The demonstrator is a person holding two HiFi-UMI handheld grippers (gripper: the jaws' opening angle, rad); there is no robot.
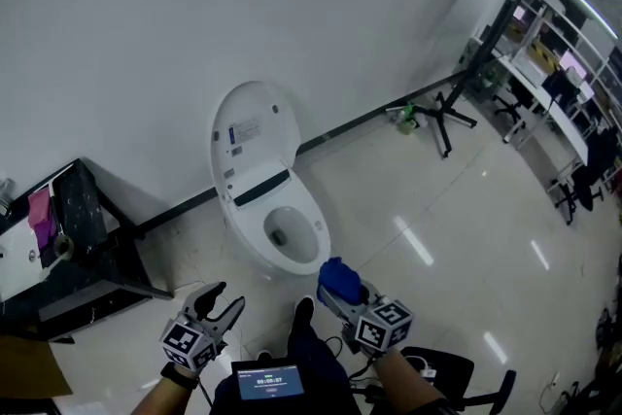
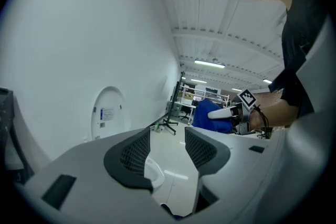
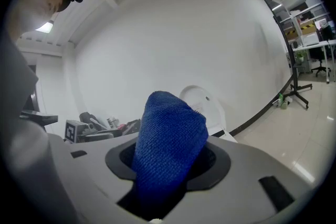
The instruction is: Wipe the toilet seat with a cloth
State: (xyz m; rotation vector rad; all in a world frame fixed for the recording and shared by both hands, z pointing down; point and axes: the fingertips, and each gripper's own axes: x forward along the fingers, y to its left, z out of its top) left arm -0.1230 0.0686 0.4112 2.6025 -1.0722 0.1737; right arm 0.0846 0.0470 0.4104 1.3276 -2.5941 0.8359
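A white toilet [image 1: 255,246] stands against the wall with its lid [image 1: 251,126] raised and its seat [image 1: 306,214] down around the bowl. My right gripper [image 1: 333,293] hovers just in front of the bowl, shut on a blue cloth [image 1: 338,276]. In the right gripper view the blue cloth [image 3: 168,147] bulges up between the jaws, with the lid [image 3: 203,103] behind it. Left of the toilet's front, my left gripper [image 1: 222,304] is open and holds nothing. In the left gripper view its open jaws frame the floor, with the lid [image 2: 107,113] at left and the cloth [image 2: 207,115] at right.
A black cart [image 1: 83,243] with a pink rag [image 1: 41,215] stands left of the toilet. A black stand base [image 1: 442,117] and a green bottle [image 1: 406,119] sit by the wall at right. Shelves and desks [image 1: 554,63] fill the far right. A small screen [image 1: 269,382] is at my waist.
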